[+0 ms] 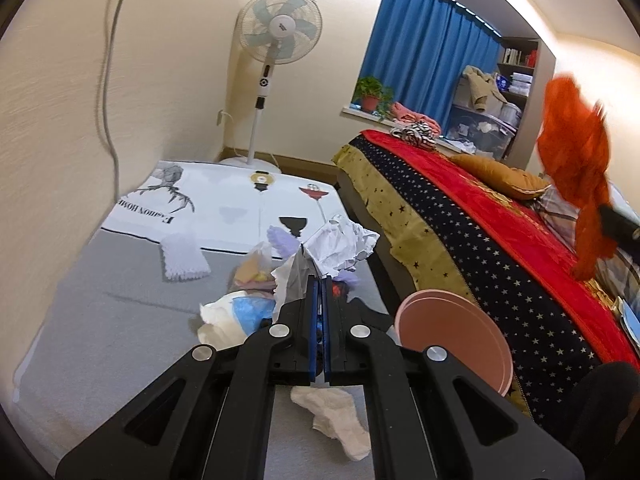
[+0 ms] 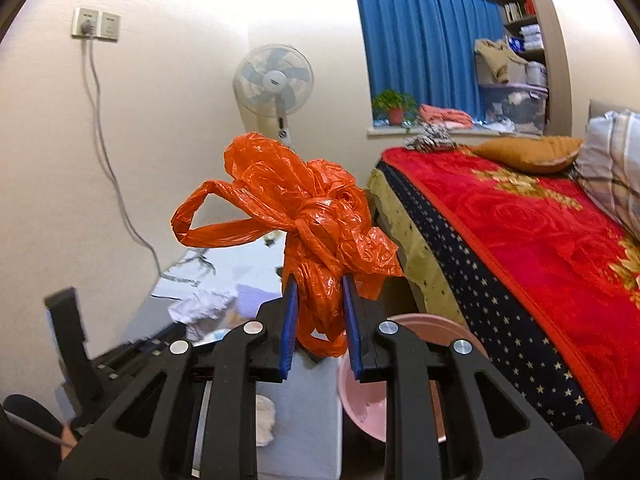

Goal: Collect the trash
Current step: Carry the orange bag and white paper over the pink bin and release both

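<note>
Right wrist view: the right gripper (image 2: 319,312) clenches a knotted orange bag (image 2: 304,216), the left gripper (image 1: 319,300) is clenched shut on nothing visible, and the slick plastic may slip free.

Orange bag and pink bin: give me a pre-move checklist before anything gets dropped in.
1. Right tongs clamped on the orange plastic bag: ok.
2. Bag opened to receive trash: not ok, it is knotted and bunched.
3. Left tongs shut on the crumpled white paper: ok.
4. Pink bin within view below the right tongs: ok.
5. Tissue on the grey mat collected: not ok.
</note>
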A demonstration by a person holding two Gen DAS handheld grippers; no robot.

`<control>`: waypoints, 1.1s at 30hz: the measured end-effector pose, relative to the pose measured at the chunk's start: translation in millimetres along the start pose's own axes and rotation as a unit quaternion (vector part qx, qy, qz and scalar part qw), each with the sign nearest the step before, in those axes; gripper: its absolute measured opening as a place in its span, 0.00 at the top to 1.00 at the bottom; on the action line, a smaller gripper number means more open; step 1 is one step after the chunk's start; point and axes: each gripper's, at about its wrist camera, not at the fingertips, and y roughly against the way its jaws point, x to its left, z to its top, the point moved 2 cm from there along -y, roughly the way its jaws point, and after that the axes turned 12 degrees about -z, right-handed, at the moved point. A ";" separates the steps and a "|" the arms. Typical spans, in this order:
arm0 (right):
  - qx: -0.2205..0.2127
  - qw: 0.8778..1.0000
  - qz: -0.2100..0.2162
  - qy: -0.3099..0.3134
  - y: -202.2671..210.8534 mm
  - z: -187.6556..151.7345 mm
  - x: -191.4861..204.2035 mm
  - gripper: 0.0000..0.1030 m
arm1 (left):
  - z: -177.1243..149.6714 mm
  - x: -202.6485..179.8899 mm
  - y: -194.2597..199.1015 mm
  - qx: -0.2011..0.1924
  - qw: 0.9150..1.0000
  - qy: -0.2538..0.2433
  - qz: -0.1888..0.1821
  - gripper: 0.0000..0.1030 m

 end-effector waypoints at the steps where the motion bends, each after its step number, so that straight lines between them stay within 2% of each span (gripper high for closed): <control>1: 0.004 1.000 -0.005 -0.001 -2.8 -2.0 -3.7 0.79 | -0.6 -1.4 -1.0 0.000 1.000 -0.002 -0.002 0.98; 7: 0.035 0.999 -0.033 -0.022 -34.6 -12.5 -37.9 0.79 | -2.4 -14.3 -15.2 0.006 1.000 -0.012 -0.018 0.98; 14: 0.066 0.994 -0.069 -0.048 -71.9 -21.7 -83.1 0.79 | -5.4 -53.1 -51.1 0.022 0.997 -0.045 -0.053 0.98; 22: 0.106 0.986 -0.099 -0.078 -107.9 -43.7 -118.0 0.79 | -27.3 -98.9 -98.0 0.059 0.990 -0.090 -0.094 0.99; 33: 0.122 0.983 -0.118 -0.073 -127.0 -55.7 -121.1 0.79 | -47.7 -113.6 -136.7 0.098 0.983 -0.100 -0.118 0.99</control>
